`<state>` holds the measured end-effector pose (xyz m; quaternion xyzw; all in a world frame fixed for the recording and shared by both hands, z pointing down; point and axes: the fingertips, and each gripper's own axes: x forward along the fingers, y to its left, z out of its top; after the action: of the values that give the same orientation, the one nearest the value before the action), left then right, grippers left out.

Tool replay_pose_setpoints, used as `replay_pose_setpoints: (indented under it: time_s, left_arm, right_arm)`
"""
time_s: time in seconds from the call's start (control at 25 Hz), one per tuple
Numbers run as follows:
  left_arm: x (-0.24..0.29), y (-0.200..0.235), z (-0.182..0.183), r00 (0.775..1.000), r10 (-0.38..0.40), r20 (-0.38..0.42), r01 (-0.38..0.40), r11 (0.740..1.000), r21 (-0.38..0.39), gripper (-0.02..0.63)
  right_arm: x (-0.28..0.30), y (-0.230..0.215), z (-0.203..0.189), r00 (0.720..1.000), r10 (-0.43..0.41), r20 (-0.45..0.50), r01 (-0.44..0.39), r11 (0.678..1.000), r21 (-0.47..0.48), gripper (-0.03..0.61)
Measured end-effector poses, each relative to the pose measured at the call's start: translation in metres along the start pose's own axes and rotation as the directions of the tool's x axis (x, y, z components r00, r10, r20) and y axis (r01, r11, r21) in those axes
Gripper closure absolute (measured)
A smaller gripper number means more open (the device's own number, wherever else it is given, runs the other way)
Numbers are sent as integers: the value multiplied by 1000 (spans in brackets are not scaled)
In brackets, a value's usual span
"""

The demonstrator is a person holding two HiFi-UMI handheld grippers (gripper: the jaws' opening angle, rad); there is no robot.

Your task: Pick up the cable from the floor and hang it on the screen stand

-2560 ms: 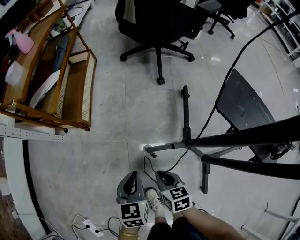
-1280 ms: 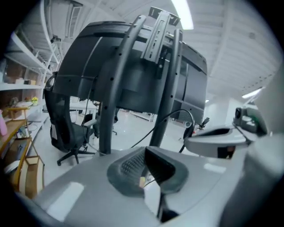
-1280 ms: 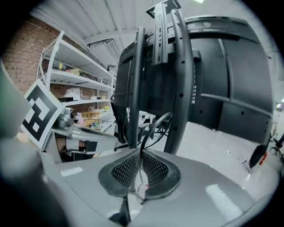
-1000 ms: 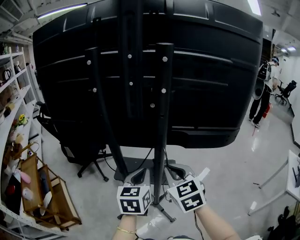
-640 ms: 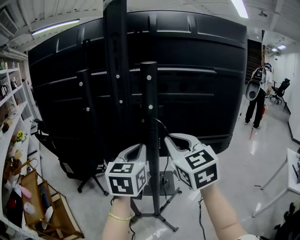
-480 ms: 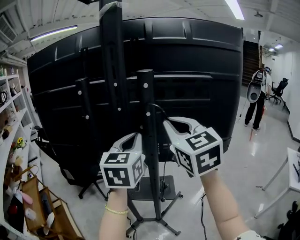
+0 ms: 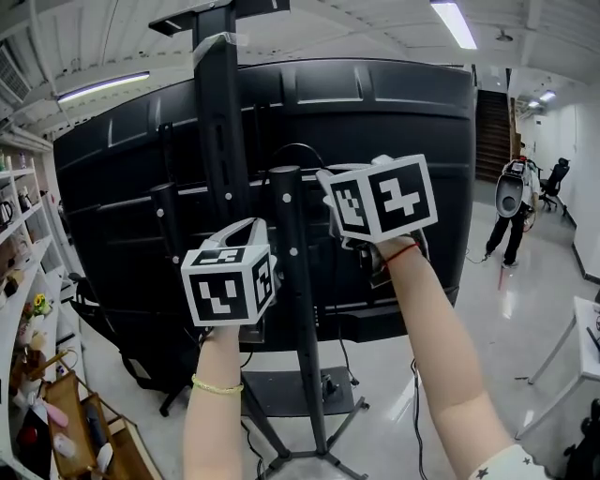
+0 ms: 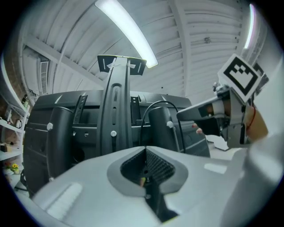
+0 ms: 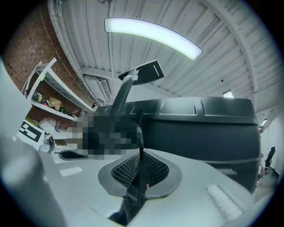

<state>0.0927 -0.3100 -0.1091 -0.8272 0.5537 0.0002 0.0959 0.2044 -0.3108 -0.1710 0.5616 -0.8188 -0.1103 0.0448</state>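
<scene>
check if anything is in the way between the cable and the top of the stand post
Nothing visible is. The cable, clamped in the left gripper and the right gripper, arcs over the rounded top of the short post. The taller column stands to one side, the screen behind.

White ribbed ceiling [image 7: 375, 28] with 2 strip lights [image 7: 455, 23]; shelves [image 7: 17, 253] on the left — pale glossy floor [image 7: 534, 328] below.
</scene>
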Motion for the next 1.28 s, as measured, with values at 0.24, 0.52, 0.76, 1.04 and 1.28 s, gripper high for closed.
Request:
replay_pose_setpoints:
  time_s: [0.24,0.52,0.76,1.04,1.28]
  left_arm:
    - [-4,-9,-33,999,-21,-29,20,999,-38,606]
    - [-34,-39,-107,997,-48,-56,42,993,-115,607]
    - [-69,-61,-178,997,-34,-70,22,986,-164,607]
    - [-104,-79,-256,992,-21,-125,-1,985,-172,607]
    - [-114,-80,-279,986,-12,-169,-19,983,-182,607]
  right_arm:
    - [12,5,-56,997,-30,-72,30,1000,3,552]
    - [-15,36,-129,999,-52,-17,52,998,-26,507]
    - [-62,85,-223,999,-38,-18,39,999,25,578]
    - [-95,115,-305,997,-34,-75,45,987,155,578]
    - [-101,120,-324,994,-13,-110,34,982,185,580]
